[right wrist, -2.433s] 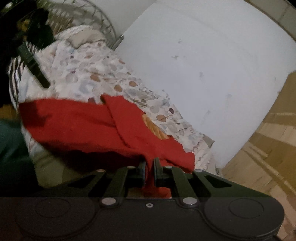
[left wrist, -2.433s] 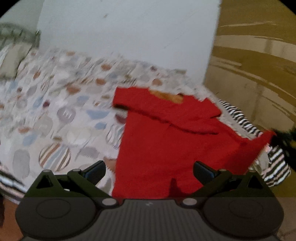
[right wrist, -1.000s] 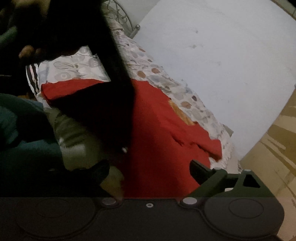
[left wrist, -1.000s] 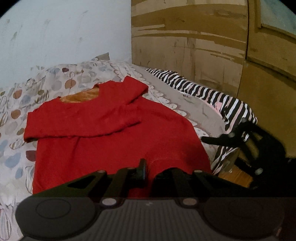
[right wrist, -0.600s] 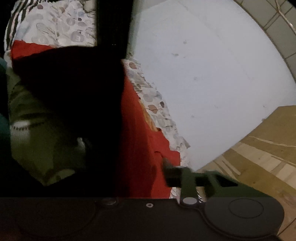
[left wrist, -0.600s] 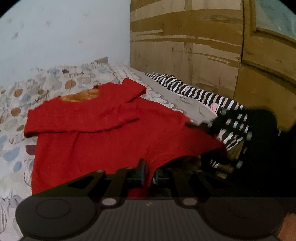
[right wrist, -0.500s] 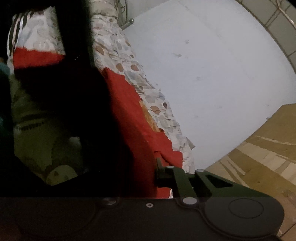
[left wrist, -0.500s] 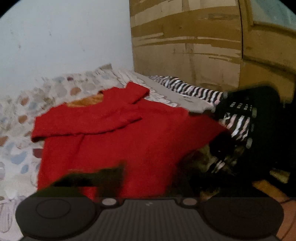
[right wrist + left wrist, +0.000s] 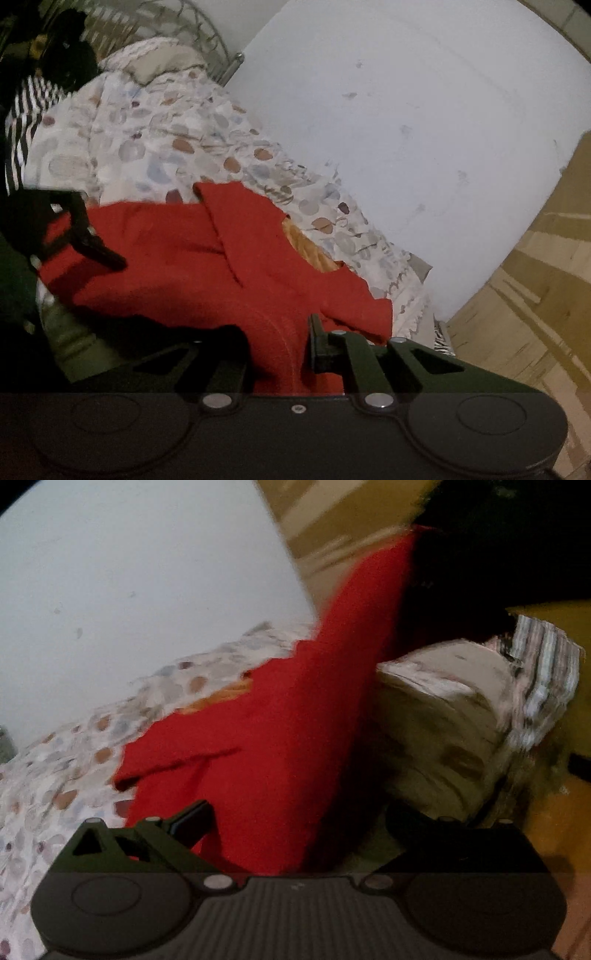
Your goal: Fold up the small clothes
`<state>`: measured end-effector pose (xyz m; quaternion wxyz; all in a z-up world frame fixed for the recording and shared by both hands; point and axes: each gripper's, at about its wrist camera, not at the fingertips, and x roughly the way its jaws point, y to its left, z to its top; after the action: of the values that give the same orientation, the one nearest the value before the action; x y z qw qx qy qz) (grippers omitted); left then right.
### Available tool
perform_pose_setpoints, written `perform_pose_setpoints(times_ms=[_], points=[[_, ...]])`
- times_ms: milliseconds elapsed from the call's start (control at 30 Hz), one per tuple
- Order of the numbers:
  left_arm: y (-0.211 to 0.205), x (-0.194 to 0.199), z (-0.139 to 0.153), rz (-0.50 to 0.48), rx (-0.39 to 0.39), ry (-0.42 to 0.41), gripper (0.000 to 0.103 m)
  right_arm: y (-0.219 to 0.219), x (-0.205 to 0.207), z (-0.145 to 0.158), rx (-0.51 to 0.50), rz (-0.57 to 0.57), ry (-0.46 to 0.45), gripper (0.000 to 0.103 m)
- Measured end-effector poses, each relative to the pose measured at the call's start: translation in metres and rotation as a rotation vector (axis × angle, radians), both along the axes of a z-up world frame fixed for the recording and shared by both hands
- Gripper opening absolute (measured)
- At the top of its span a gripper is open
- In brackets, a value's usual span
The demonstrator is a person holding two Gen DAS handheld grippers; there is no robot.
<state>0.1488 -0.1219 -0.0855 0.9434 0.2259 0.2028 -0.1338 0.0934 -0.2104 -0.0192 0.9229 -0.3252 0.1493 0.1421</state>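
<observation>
A small red sweater (image 9: 207, 254) with an orange inner collar lies on the patterned bedspread (image 9: 155, 140), one sleeve folded across its chest. My right gripper (image 9: 280, 354) is shut on the sweater's lower hem, with red cloth between its fingers. In the left wrist view the sweater (image 9: 280, 731) rises at its right corner toward a dark shape at the top right. My left gripper (image 9: 295, 823) is open, its fingers wide apart over the hem, holding nothing. It also shows in the right wrist view (image 9: 74, 236) at the sweater's far corner.
A white wall (image 9: 406, 110) runs behind the bed. A wooden wardrobe (image 9: 535, 277) stands at the right. A zebra-striped cover (image 9: 22, 122) hangs at the bed's edge. A metal headboard (image 9: 192, 22) and a pillow (image 9: 162, 62) are at the far end.
My left gripper, shut on the hem a moment ago, has opened and swung left. My right gripper has closed on the hem and lifted that corner.
</observation>
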Motion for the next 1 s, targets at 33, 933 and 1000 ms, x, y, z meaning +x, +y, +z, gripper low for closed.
perform_pose_setpoints(times_ms=[33,933,1000], points=[[0.003,0.007,0.004,0.031,-0.015,0.006,0.099,0.0,-0.002,0.0,0.002,-0.002,0.0,0.01],[0.114,-0.01,-0.019,0.122,0.209,-0.113,0.026,-0.017,-0.02,-0.034,0.036,-0.108,0.051,0.013],[0.115,-0.009,-0.024,0.117,0.223,-0.099,0.025,-0.019,-0.021,-0.042,0.026,-0.121,0.067,0.014]])
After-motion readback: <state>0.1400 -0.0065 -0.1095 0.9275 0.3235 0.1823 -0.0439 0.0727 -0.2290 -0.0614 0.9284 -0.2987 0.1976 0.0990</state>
